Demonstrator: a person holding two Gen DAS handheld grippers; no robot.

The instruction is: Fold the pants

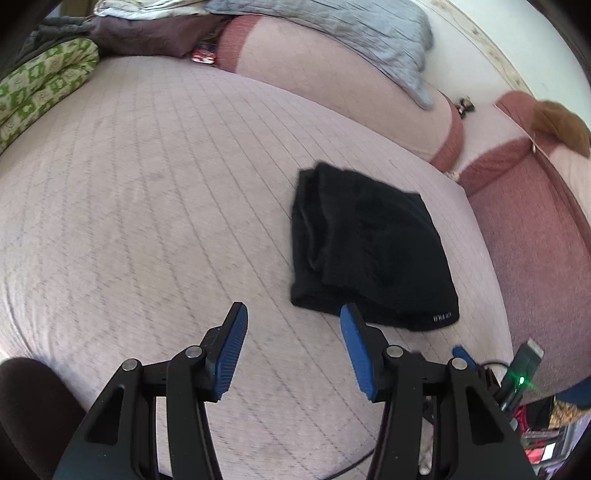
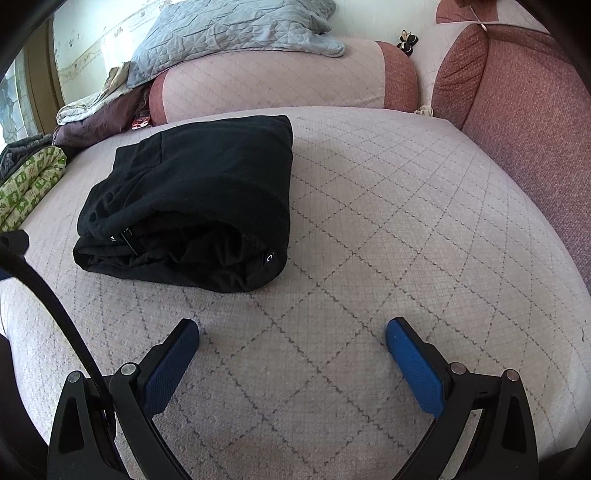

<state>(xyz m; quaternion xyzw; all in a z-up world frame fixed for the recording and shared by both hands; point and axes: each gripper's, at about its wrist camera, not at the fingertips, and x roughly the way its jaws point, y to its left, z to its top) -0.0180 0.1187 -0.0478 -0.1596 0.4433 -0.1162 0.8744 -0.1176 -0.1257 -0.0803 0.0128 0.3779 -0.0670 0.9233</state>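
Note:
Black pants (image 1: 365, 247) lie folded into a compact bundle on the pale quilted sofa seat (image 1: 147, 221). In the right wrist view the pants (image 2: 192, 199) sit ahead and to the left. My left gripper (image 1: 293, 317) is open and empty, above the seat just in front of the bundle's near edge. My right gripper (image 2: 291, 332) is open wide and empty, above bare seat (image 2: 369, 240), to the right of and nearer than the bundle.
A bolster (image 2: 280, 79) with a grey-blue quilt (image 2: 229, 26) lies behind the seat. A red armrest (image 2: 535, 122) rises at the right. A green patterned blanket (image 1: 40, 92) and piled clothes (image 2: 96, 118) lie at the left. A device with a green light (image 1: 521, 376) is near the seat's right edge.

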